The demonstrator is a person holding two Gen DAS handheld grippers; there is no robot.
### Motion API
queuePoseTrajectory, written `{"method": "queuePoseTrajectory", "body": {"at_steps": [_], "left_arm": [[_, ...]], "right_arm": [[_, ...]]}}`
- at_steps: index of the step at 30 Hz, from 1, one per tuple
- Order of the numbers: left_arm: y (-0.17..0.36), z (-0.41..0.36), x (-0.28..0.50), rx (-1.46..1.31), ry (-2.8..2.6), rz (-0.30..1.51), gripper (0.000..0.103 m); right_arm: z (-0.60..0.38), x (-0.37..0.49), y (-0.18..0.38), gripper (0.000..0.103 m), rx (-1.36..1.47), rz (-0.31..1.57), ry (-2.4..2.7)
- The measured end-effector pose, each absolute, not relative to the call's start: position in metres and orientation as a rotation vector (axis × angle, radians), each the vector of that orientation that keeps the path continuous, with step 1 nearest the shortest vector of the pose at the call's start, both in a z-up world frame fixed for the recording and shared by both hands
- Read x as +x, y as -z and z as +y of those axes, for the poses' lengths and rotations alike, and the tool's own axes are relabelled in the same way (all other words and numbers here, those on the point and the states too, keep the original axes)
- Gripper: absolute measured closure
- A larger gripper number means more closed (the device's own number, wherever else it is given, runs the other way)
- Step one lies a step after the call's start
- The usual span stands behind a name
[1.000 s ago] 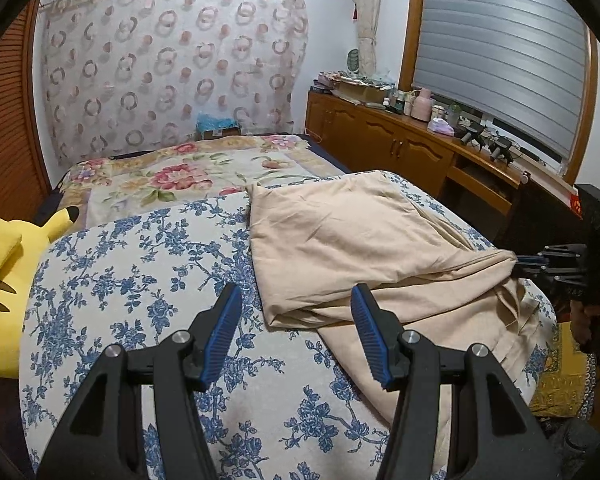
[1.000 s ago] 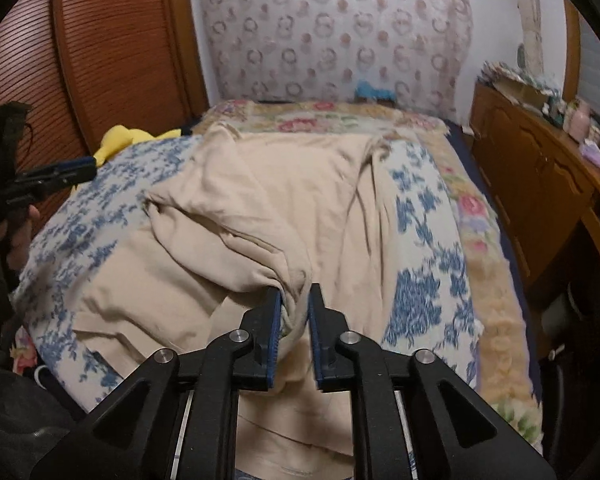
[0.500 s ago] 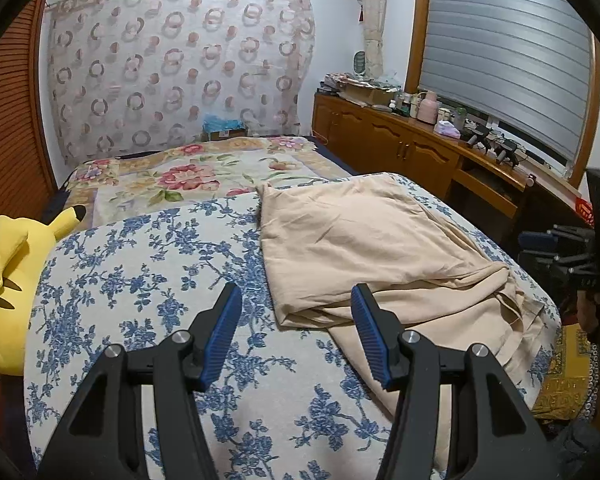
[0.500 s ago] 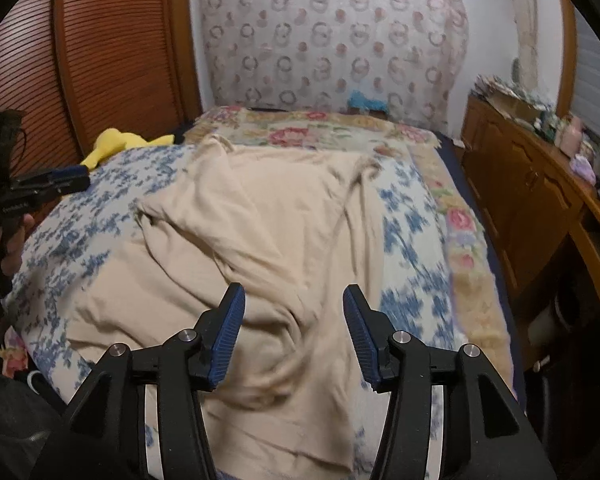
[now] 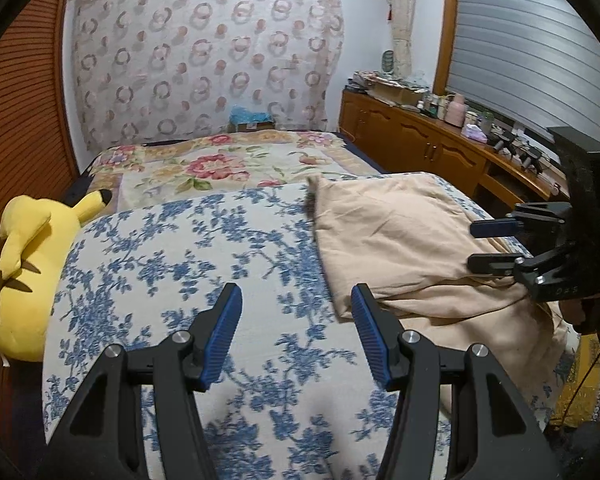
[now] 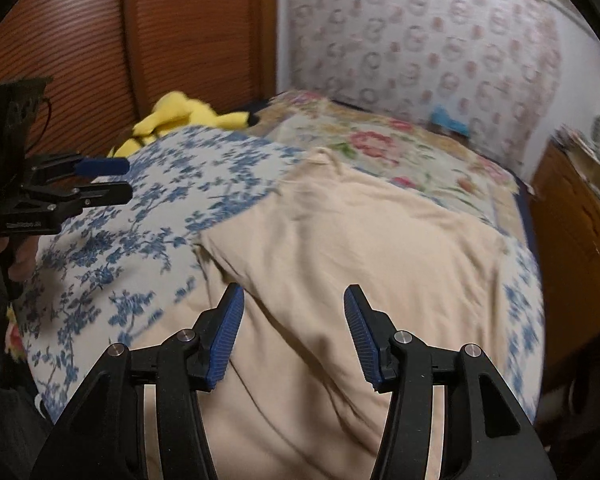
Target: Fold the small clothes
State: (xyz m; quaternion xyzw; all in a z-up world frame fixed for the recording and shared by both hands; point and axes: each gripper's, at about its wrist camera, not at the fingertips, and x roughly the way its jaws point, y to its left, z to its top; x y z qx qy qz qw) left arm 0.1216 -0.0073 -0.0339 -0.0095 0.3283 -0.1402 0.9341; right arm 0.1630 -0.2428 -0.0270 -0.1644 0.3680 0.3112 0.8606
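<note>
Your left gripper (image 5: 296, 336) spread, empty, over blue-floral bedspread (image 5: 188, 264). Your right gripper (image 6: 293, 336) jaws just opened, nothing between, above beige garment (image 6: 360, 248). Garment half-folded, rumpled at near edge; remaining folds, smoothing still yours.

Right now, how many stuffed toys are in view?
1. A yellow stuffed toy lies at the bed's edge by the wooden sliding doors, beside the blue flowered cover. Others may be hidden beyond it.
</note>
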Motion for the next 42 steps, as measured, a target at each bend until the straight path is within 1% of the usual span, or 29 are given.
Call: {"method": "queuePoseTrajectory", "body": {"at_steps": [11, 18, 22, 23, 24, 25, 26, 27, 31, 37, 42], "left_arm": [[0.039, 0.015, 0.135, -0.039, 0.247, 0.691, 0.047], [0.046, 0.025, 0.143, -0.053, 0.239, 0.710, 0.047], [0.049, 0.028, 0.146, -0.061, 0.239, 0.718, 0.047], [0.050, 0.028, 0.146, -0.062, 0.241, 0.720, 0.047], [0.051, 0.028, 0.147, -0.063, 0.243, 0.722, 0.047], [0.051, 0.027, 0.148, -0.063, 0.245, 0.724, 0.047], [0.052, 0.026, 0.149, -0.062, 0.248, 0.728, 0.047], [0.053, 0.025, 0.150, -0.060, 0.252, 0.732, 0.047], [0.056, 0.019, 0.153, -0.055, 0.269, 0.742, 0.047], [0.061, 0.010, 0.155, -0.050, 0.295, 0.756, 0.047], [0.062, 0.004, 0.155, -0.050, 0.306, 0.760, 0.047]], "right_arm": [[-0.165, 0.200, 0.061, 0.050, -0.481, 0.866, -0.798], [-0.137, 0.203, 0.085, 0.050, -0.574, 0.906, -0.844], [-0.137, 0.207, 0.088, 0.049, -0.564, 0.900, -0.858], [-0.136, 0.208, 0.088, 0.052, -0.563, 0.895, -0.862], [-0.137, 0.208, 0.088, 0.057, -0.562, 0.889, -0.868], [-0.138, 0.209, 0.088, 0.074, -0.557, 0.885, -0.876], [-0.138, 0.210, 0.087, 0.089, -0.549, 0.890, -0.887], [-0.138, 0.211, 0.086, 0.094, -0.549, 0.887, -0.880], [-0.154, 0.220, 0.063, 0.096, -0.499, 0.832, -0.850], [-0.215, 0.258, 0.008, 0.097, -0.425, 0.723, -0.684], [-0.266, 0.304, -0.008, 0.097, -0.400, 0.721, -0.519]]}}
